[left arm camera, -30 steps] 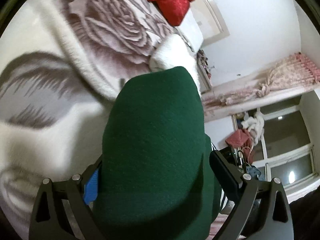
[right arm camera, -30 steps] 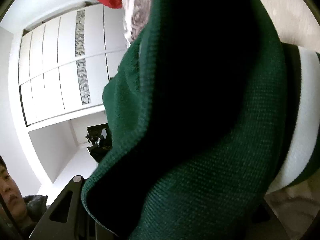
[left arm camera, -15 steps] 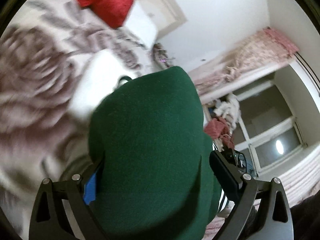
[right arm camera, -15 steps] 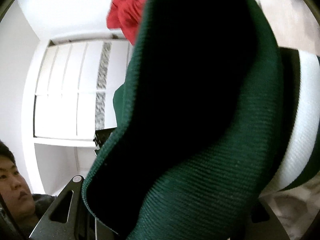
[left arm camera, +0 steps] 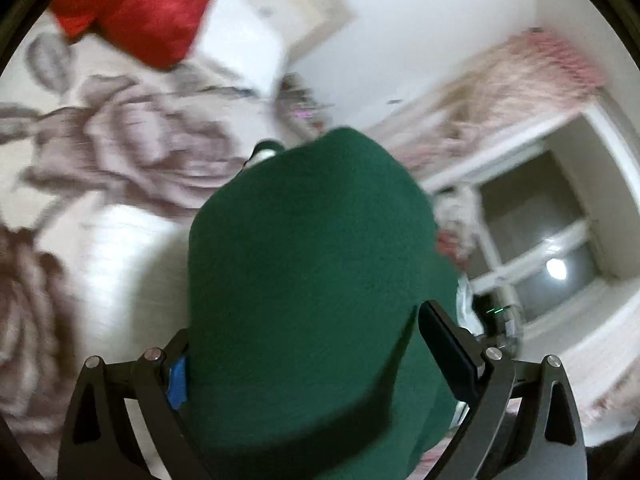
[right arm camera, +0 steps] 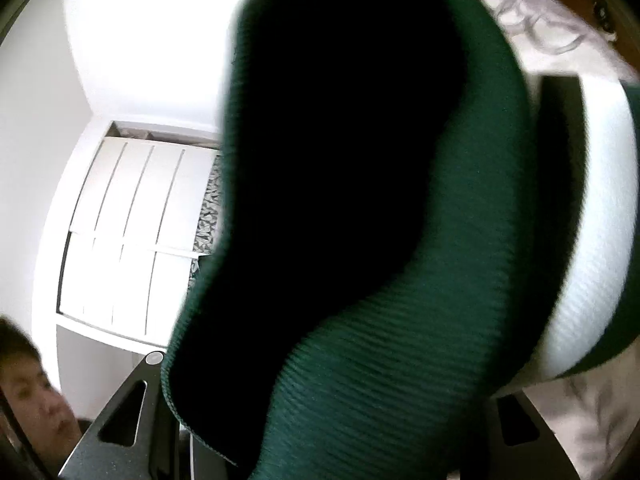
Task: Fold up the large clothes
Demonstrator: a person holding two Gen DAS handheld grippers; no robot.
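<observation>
A dark green knit garment (left arm camera: 308, 280) with a white stripe (right arm camera: 592, 240) fills both wrist views. My left gripper (left arm camera: 304, 364) is shut on a fold of the green garment, which bulges up between its fingers and hides the tips. My right gripper (right arm camera: 328, 432) is shut on the ribbed green edge (right arm camera: 380, 380) of the same garment; the cloth hides its fingertips. The garment is held up above a bed with a rose-patterned blanket (left arm camera: 120, 152).
A red cloth (left arm camera: 140, 12) lies at the far end of the bed. A window (left arm camera: 552, 248) and pink curtain (left arm camera: 520, 80) are at the right. A white wardrobe (right arm camera: 132, 232) and a person's face (right arm camera: 32, 392) show in the right wrist view.
Both grippers have lifted and tilted upward with the garment. The bed slid down and left in the left wrist view; more ceiling and wall show in the right wrist view.
</observation>
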